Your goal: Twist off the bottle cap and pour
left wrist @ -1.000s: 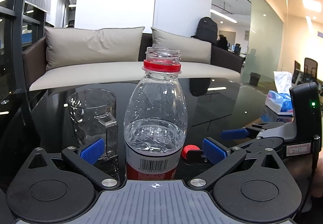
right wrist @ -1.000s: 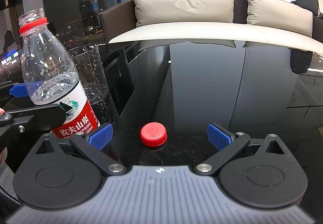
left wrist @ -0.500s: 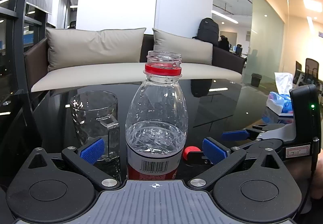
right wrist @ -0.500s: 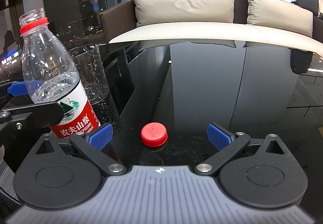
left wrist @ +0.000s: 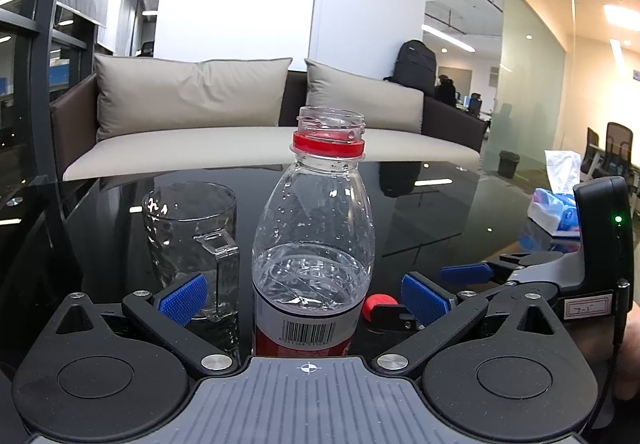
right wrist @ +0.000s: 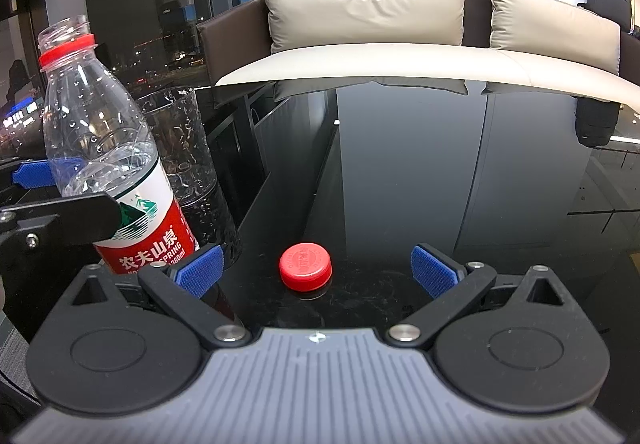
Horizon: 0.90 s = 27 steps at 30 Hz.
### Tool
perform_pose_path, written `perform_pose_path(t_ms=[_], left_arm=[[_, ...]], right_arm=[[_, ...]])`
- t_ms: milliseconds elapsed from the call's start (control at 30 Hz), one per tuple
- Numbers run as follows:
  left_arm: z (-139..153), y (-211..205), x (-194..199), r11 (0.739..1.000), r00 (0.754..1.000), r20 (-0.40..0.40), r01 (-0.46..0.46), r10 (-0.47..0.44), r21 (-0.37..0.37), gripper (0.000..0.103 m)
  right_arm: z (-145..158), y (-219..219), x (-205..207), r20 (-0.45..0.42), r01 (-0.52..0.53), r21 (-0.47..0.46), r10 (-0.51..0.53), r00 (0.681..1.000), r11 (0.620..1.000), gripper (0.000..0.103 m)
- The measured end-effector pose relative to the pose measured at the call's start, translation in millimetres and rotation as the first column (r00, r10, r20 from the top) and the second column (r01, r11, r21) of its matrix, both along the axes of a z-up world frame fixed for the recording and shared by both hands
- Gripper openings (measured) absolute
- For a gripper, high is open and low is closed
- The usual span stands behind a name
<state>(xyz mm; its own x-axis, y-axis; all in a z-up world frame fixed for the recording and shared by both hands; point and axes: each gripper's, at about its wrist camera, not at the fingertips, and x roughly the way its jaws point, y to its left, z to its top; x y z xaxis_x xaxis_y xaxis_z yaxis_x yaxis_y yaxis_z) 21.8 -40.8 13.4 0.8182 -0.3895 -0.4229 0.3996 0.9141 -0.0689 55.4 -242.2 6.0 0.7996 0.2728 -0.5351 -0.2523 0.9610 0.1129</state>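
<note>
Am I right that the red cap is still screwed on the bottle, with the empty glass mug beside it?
Not quite. The red cap lies on the black table, off the bottle; the right wrist view shows the bottle's neck open. The empty glass mug does stand beside it.

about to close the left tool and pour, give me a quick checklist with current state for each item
1. Cap off: ok. The small red plastic cap lies on the glossy black table, and the clear plastic water bottle with a red label has an open neck.
2. Bottle between left tool pads: ok, but the pads stand apart from its sides, so it is not gripped.
3. Bottle upright: ok.
4. Clear glass mug with a handle ready: ok, upright beside the bottle; looks empty.
5. Right tool out of the way: cannot tell. It is open around the cap, near the bottle.
6. Water in bottle: ok, partly full.
</note>
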Motion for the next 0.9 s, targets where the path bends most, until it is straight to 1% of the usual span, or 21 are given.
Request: perform_pose_path(t_ms=[900], left_arm=[[-1.4, -1.1, 1.0, 1.000, 1.000, -0.018, 0.018, -0.018, -0.003, 0.102]], right_arm=[[0.7, -1.6, -4.0, 0.000, -0.003, 0.004, 0.003, 1.000, 1.000, 0.102]])
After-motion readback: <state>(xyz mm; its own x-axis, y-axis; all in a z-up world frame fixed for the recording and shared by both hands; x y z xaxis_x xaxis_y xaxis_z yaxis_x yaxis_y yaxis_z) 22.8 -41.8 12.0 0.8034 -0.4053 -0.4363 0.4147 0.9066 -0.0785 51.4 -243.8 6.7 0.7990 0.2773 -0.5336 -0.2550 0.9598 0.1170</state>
